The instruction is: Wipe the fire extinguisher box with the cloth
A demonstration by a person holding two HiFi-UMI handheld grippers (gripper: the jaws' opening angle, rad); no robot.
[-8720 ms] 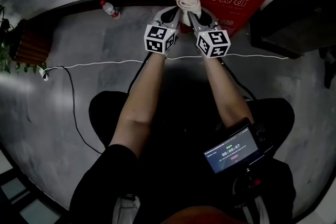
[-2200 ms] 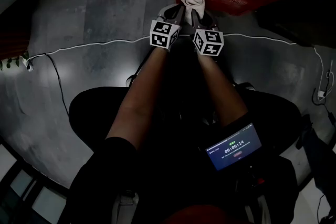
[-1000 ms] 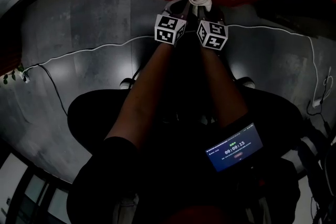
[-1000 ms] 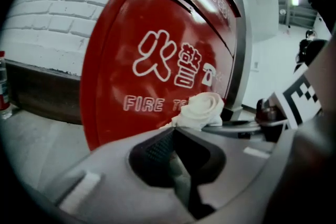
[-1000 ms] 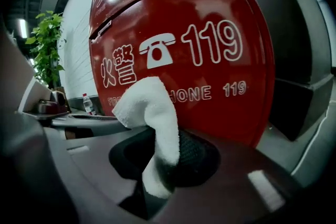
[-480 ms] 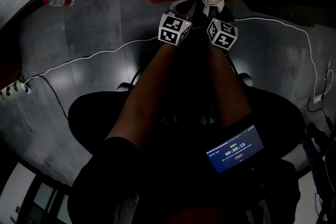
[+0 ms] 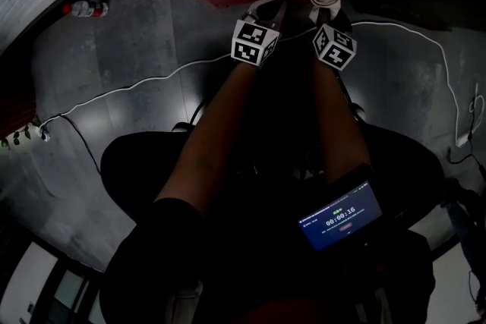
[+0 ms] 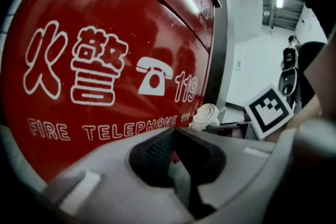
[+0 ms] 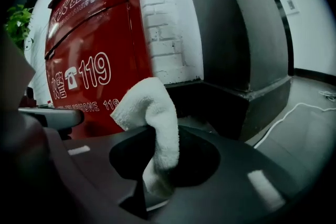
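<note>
we've swung the right gripper (image 7: 327, 2) rightwards, fingers clamping the cloth (image 9: 155, 113); left gripper (image 8: 174, 139) fingers together, empty; friction on the box (image 8: 105, 23) could tug it loose.

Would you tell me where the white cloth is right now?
The white cloth is clamped in the right hand-held gripper, just off the lower right corner of the red fire extinguisher box.
</note>
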